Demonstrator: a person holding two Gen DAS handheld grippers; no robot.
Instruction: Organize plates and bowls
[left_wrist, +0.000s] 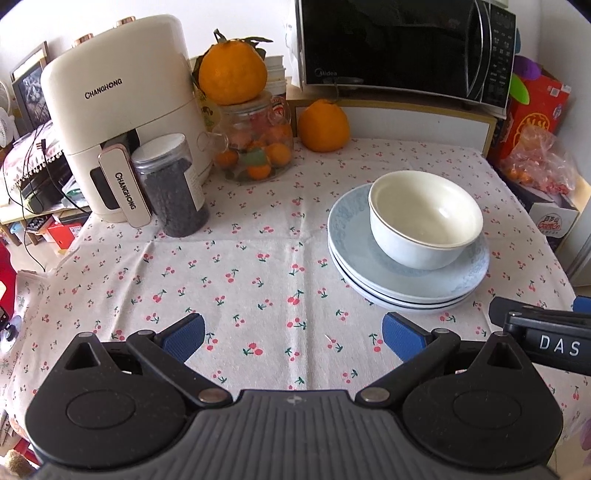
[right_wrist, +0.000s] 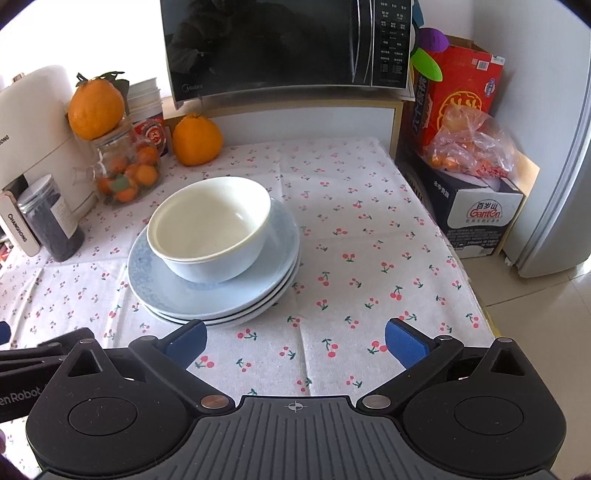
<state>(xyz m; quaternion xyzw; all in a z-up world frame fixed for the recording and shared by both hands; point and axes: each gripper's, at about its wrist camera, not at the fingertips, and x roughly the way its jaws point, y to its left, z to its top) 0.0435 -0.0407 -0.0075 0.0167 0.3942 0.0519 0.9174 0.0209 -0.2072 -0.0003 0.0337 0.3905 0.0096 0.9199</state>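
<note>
A white bowl (left_wrist: 424, 218) (right_wrist: 212, 225) stands on a stack of pale blue plates (left_wrist: 369, 254) (right_wrist: 162, 288) on the cherry-print tablecloth. In the bowl a second rim shows just inside the first. My left gripper (left_wrist: 293, 338) is open, low over the cloth, short of the stack and to its left. My right gripper (right_wrist: 295, 341) is open too, near the front edge; its left finger (right_wrist: 188, 339) sits just in front of the plates' near rim. Neither holds anything. The right gripper's body (left_wrist: 543, 332) shows at the right edge of the left wrist view.
At the back left stand a cream air fryer (left_wrist: 118, 110), a dark-filled jar (left_wrist: 173, 188) and a glass jar of small oranges (left_wrist: 258, 147) with a big orange on top. Another orange (left_wrist: 325, 125) sits by the microwave (left_wrist: 402, 48). Boxes and a bag (right_wrist: 469, 147) flank the table's right edge.
</note>
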